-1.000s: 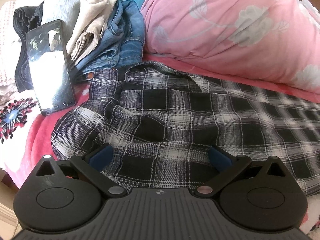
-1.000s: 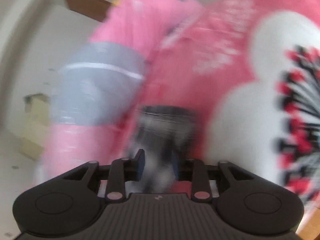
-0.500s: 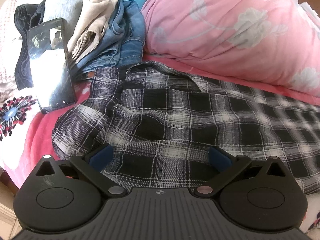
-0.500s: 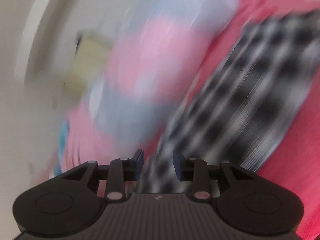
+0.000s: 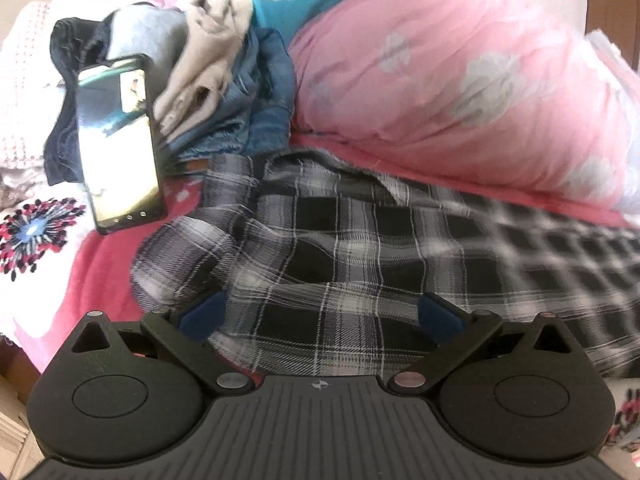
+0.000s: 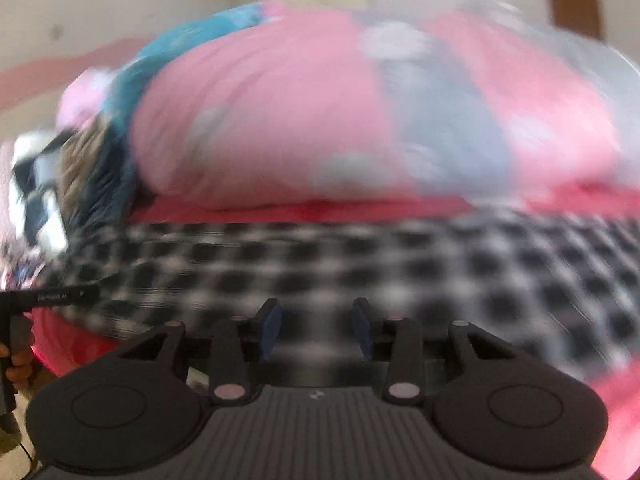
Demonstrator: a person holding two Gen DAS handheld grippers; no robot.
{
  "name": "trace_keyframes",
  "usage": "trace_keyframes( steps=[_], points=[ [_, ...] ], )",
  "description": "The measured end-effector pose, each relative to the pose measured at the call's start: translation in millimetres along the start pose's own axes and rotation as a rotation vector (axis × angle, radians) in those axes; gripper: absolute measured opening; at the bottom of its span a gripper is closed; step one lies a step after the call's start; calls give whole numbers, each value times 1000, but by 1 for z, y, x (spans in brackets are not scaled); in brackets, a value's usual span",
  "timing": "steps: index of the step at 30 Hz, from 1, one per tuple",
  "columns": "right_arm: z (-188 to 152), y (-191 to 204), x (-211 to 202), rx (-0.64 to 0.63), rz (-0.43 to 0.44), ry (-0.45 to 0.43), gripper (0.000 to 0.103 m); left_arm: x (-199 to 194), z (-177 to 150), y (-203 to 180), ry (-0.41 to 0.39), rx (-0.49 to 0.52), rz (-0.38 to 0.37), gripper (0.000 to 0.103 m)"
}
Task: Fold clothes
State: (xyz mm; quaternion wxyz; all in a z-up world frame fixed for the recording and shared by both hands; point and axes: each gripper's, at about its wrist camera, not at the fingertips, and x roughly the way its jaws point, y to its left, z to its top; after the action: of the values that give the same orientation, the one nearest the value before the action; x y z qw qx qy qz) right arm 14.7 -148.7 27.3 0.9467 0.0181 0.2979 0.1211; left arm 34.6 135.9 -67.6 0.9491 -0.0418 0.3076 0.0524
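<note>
Your left gripper (image 5: 320, 312) hangs over the near edge of a black-and-white plaid shirt (image 5: 360, 256), its jaws spread wide with blue pads (image 5: 200, 316) at either side of the cloth and no grip on it. The plaid shirt lies spread on the bed (image 5: 100, 264), over a pink-red cover, and its long axis runs left to right across the scene. The bunched, creased end, which may be the collar or a sleeve, lies to the left, near the phone (image 5: 120, 144); the flatter cloth runs off to the right edge.

Your right gripper (image 6: 316, 332) points out over the same shirt (image 6: 400, 264) from the near side. Its jaws are opening, now at a middling gap, and nothing sits between them. This view is heavily blurred.

Far left, the phone leans against a pile of clothes (image 5: 224, 92) holding denim and beige pieces; its lit screen shows no legible text. Behind the shirt lies a large pink pillow (image 5: 460, 80) with a pale flower print. In the right wrist view, a dark bar at the left edge (image 6: 60, 296) bears small pale lettering, too blurred to read.
</note>
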Motion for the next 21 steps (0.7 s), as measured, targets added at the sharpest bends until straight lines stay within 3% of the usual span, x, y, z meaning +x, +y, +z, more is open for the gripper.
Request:
trace_keyframes(
  steps=[7, 10, 17, 21],
  points=[
    [-2, 70, 67, -156, 7, 88, 44, -1, 14, 9, -15, -10, 42, 103],
    [-8, 87, 84, -226, -19, 112, 45, 13, 19, 16, 37, -42, 71, 103],
    [-27, 92, 102, -252, -60, 138, 70, 24, 20, 11, 100, -8, 133, 103],
    [-27, 83, 104, -210, -49, 153, 76, 28, 21, 8, 120, 7, 156, 103]
  ],
)
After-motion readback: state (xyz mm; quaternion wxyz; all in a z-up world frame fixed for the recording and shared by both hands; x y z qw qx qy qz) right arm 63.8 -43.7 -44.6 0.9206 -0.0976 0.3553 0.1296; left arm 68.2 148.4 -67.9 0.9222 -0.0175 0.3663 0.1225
